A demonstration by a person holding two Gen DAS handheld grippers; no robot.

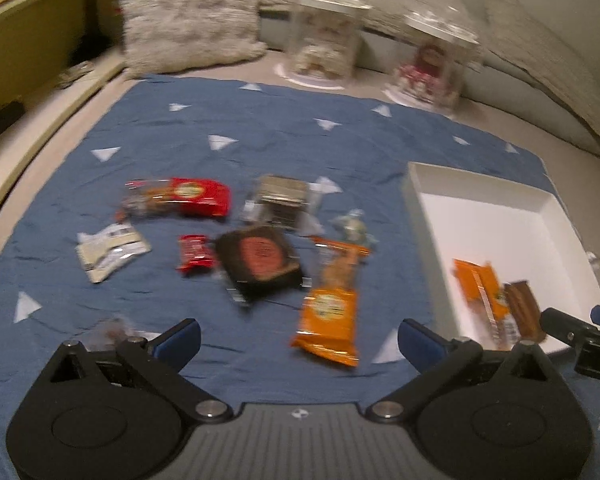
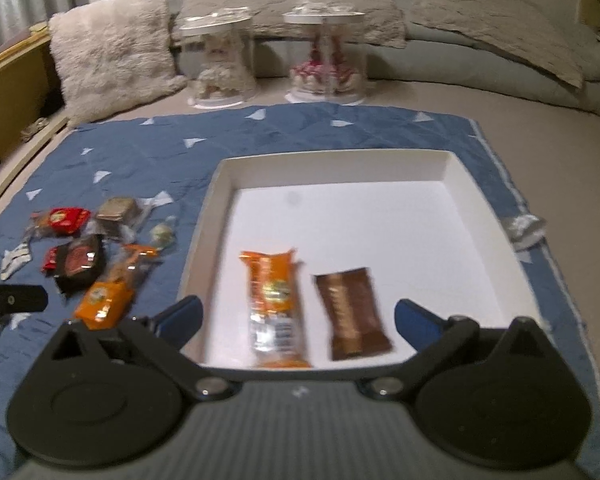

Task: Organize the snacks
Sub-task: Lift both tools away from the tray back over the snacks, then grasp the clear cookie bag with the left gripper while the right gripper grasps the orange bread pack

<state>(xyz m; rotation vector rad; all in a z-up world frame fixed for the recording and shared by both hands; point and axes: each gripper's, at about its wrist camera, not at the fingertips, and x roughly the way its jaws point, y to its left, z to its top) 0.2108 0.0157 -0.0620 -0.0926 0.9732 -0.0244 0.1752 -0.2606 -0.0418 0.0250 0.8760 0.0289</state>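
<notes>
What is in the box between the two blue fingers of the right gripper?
In the right wrist view, two snacks lie in the white box between the open fingers: an orange packet and a brown bar, side by side.

A blue quilted cloth (image 2: 148, 152) patterned with pale triangles is lying under a plain white cardboard tray (image 2: 332, 166) holding an orange-wrapped snack bar (image 2: 274, 304) and a glossy brown one (image 2: 352, 312).

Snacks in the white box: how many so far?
2: an orange packet lies left of a brown bar, both on the floor of the white box near its front edge. None appear hidden.
</notes>
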